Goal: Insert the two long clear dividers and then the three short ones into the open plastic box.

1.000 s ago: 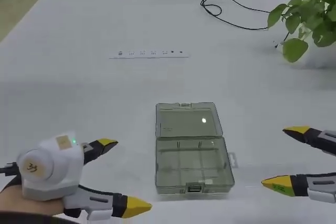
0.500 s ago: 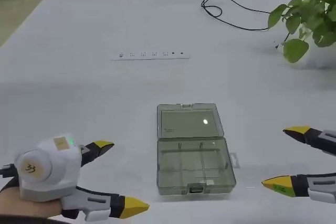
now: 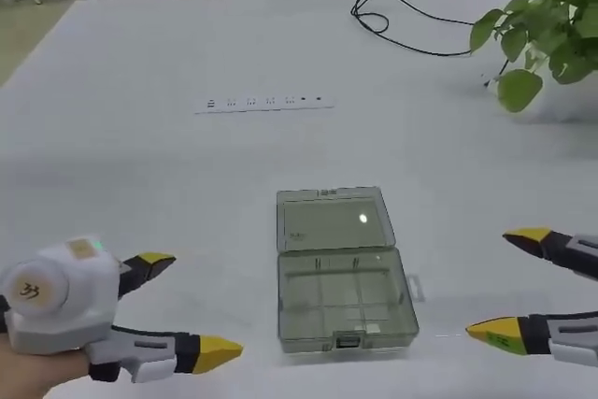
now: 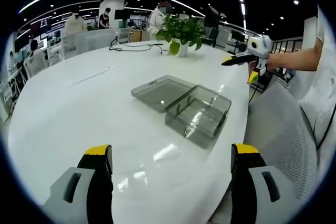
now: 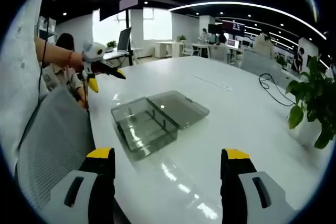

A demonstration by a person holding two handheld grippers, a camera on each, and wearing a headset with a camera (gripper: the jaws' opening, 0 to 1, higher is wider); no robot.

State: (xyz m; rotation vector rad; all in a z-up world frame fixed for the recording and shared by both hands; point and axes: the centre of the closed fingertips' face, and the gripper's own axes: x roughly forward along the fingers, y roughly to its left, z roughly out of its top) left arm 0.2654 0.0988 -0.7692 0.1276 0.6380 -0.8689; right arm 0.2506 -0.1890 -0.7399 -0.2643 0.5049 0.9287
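L gripper (image 3: 196, 304) edged left; box (image 3: 346, 273) btwn it and R gripper (image 3: 503, 282) fingers.

The only mark I could read was a handwritten figure, seemingly "33", on the white round housing of the left gripper (image 3: 190, 305), while the tiny print along the power strip (image 3: 264, 102) stayed illegible.

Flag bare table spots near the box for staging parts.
Bare table between the power strip and the open box, also between the box and left hand-held gripper. Tighter right of the box, by the right hand-held gripper. The plant and cable crowd the far right corner.
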